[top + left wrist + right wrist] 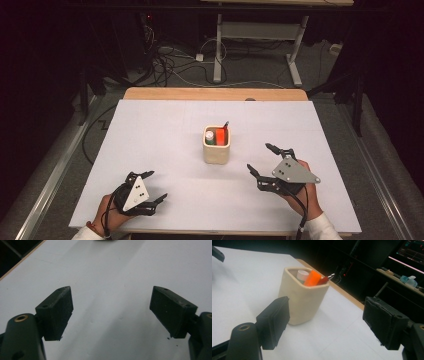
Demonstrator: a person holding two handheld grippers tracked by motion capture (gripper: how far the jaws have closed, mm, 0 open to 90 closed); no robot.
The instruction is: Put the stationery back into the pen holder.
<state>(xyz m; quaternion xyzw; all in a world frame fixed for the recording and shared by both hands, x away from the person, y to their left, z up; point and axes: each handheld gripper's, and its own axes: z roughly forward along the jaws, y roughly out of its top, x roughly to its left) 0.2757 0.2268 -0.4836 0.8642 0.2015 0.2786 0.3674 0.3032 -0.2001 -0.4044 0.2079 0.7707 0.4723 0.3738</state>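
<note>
A cream cup point(216, 145) stands near the middle of the white tabletop point(150, 150), holding an orange marker point(221, 135) and a white-capped tube point(210, 135). The right tool point(260, 159) hovers just beside it, jaws spread and empty. The left tool point(156, 186) sits well apart, likewise released.

This looks like a lab or a recording room. The white table point(150, 150) stands in a dark space, loose cables point(170, 65) lie on the grey floor behind it, and a second desk frame point(260, 40) and a lit monitor point(413, 250) are near.
</note>
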